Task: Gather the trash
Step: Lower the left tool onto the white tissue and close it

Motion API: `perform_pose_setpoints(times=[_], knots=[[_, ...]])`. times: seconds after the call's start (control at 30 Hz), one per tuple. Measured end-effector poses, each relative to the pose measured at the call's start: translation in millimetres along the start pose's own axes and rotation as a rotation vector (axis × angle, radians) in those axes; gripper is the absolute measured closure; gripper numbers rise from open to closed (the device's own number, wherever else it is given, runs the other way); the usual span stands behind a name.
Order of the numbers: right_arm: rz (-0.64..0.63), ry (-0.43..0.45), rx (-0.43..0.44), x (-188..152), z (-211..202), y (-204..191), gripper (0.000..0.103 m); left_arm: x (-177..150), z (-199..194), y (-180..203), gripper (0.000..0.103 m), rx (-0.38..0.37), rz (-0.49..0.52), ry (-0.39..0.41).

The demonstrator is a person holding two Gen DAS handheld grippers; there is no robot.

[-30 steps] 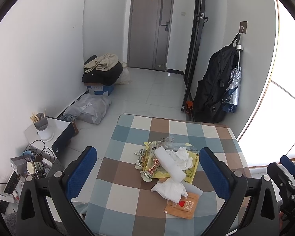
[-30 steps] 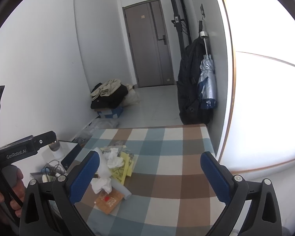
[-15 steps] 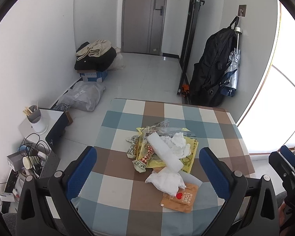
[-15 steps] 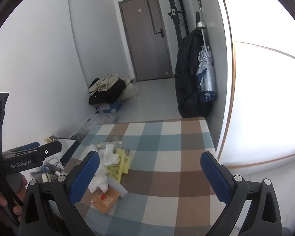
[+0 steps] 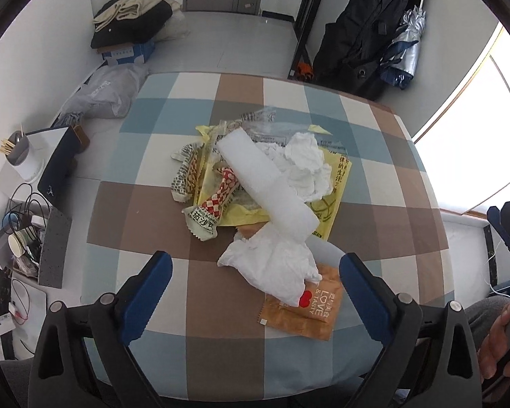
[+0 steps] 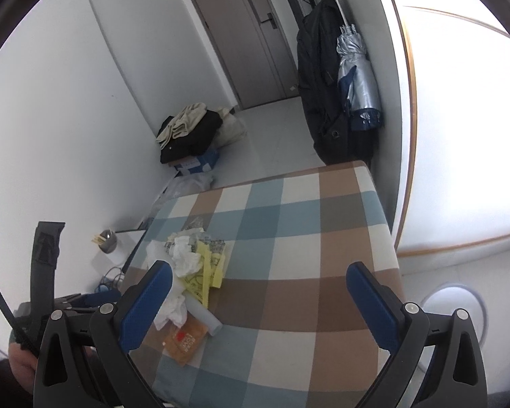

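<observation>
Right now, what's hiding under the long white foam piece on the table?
Under the white foam piece you can see a yellow bag, crumpled tissue and snack wrappers. Whatever lies directly beneath its middle is covered.

Bright daylight, heavy fisheye warp

The window at right blows out to white glare; the worktop is evenly lit with soft shadows, edges bend and darken, focus stays fairly sharp.
</observation>
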State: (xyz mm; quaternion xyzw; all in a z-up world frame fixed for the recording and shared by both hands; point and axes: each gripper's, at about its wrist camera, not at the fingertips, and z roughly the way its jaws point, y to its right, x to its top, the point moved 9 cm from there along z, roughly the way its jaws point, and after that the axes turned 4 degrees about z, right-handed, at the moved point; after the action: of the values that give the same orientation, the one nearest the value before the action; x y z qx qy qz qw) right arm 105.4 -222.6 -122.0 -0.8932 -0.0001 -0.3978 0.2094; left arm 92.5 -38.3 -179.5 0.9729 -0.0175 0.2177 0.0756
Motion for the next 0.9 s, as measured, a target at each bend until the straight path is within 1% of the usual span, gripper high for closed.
perform_pose_setpoints(times=[0.03,0.13,0.27,0.3,0.33,0.37,0.4,0.43,0.53,0.63,0.73,0.9], knots=[[0.006,-0.005,0.005,1,1,1,0.0,-1,5,0,0.015,0.001,0.005,-0.014],[0.015,-0.014,0.02,2,2,1,0.0,-5,16,2,0.024,-0.002,0.02,-0.058],[0.019,-0.027,0.03,4,4,3,0.0,-5,25,2,0.029,0.007,0.036,-0.078],[0.019,-0.031,0.031,3,4,4,0.0,-5,26,2,0.035,0.005,0.036,-0.081],[0.021,-0.035,0.033,3,5,5,0.0,-5,26,3,0.048,0.004,0.037,-0.085],[0.022,-0.038,0.035,3,6,6,0.0,-5,29,2,0.054,0.003,0.039,-0.093],[0.024,-0.04,0.035,4,6,6,0.0,-6,30,2,0.067,-0.005,0.038,-0.102],[0.026,-0.043,0.038,4,7,7,0.0,-7,32,3,0.077,-0.019,0.034,-0.11],[0.036,-0.056,0.052,3,7,8,0.0,-6,32,3,0.09,-0.025,0.039,-0.101],[0.039,-0.059,0.05,3,6,9,0.0,-4,26,3,0.096,-0.028,0.053,-0.078],[0.036,-0.061,0.04,1,6,9,0.0,-4,22,3,0.098,-0.041,0.058,-0.068],[0.045,-0.074,0.021,-6,8,10,0.0,-5,8,8,0.099,-0.096,0.067,-0.04]])
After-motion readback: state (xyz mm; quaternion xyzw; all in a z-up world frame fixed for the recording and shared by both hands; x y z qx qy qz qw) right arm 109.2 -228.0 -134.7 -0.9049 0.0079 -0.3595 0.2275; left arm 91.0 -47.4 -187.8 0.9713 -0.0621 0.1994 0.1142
